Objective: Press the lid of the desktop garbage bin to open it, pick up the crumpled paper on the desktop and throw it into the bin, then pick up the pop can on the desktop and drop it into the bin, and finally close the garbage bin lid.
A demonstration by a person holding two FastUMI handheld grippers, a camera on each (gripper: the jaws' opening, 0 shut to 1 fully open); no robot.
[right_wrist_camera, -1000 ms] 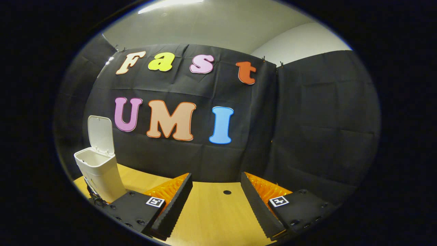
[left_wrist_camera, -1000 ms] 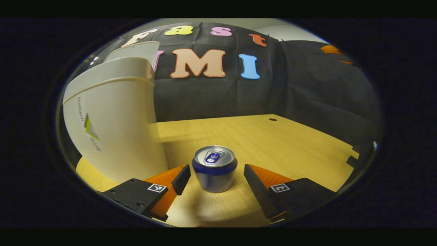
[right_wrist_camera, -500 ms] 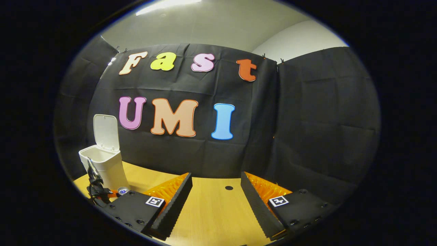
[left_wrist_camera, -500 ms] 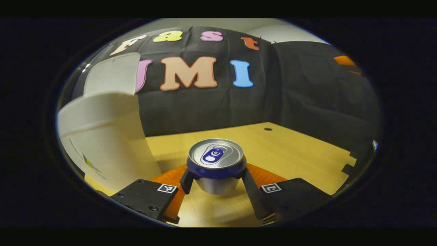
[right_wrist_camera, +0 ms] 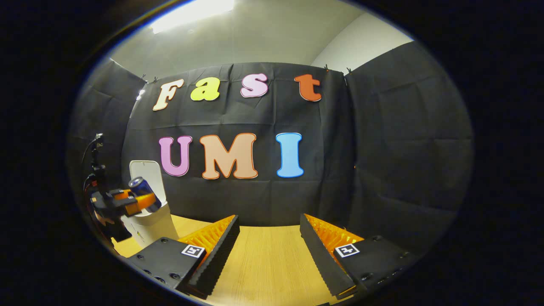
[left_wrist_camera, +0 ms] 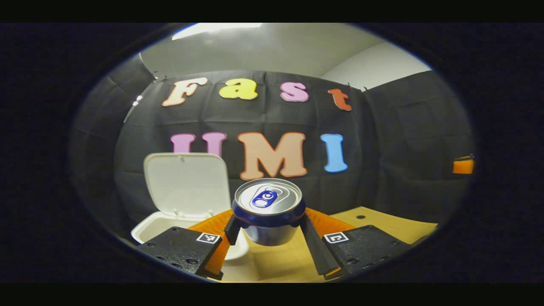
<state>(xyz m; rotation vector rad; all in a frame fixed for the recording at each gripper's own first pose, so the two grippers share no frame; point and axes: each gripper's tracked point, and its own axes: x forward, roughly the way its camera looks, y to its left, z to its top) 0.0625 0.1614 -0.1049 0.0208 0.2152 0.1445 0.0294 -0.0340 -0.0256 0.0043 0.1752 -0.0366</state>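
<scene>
My left gripper (left_wrist_camera: 267, 231) is shut on a silver pop can (left_wrist_camera: 267, 210) with a blue band, held upright in the air. Just beyond and to the left stands the white bin (left_wrist_camera: 153, 227) with its lid (left_wrist_camera: 187, 185) raised. In the right gripper view the same can (right_wrist_camera: 145, 194) hangs tilted in the left gripper (right_wrist_camera: 142, 200) above the bin (right_wrist_camera: 151, 223), in front of its open lid (right_wrist_camera: 146, 170). My right gripper (right_wrist_camera: 268, 248) stands open over the wooden desktop (right_wrist_camera: 263, 259) with nothing between its fingers.
The black cloth wall closes the back and right side of the desk. A small dark hole (left_wrist_camera: 360, 216) marks the desktop behind the can. The left gripper's cable (right_wrist_camera: 94, 157) rises at the far left of the right gripper view.
My left gripper shut on the can, then lifted it off the desktop and carried it up toward the open bin. The right gripper has barely shifted.
</scene>
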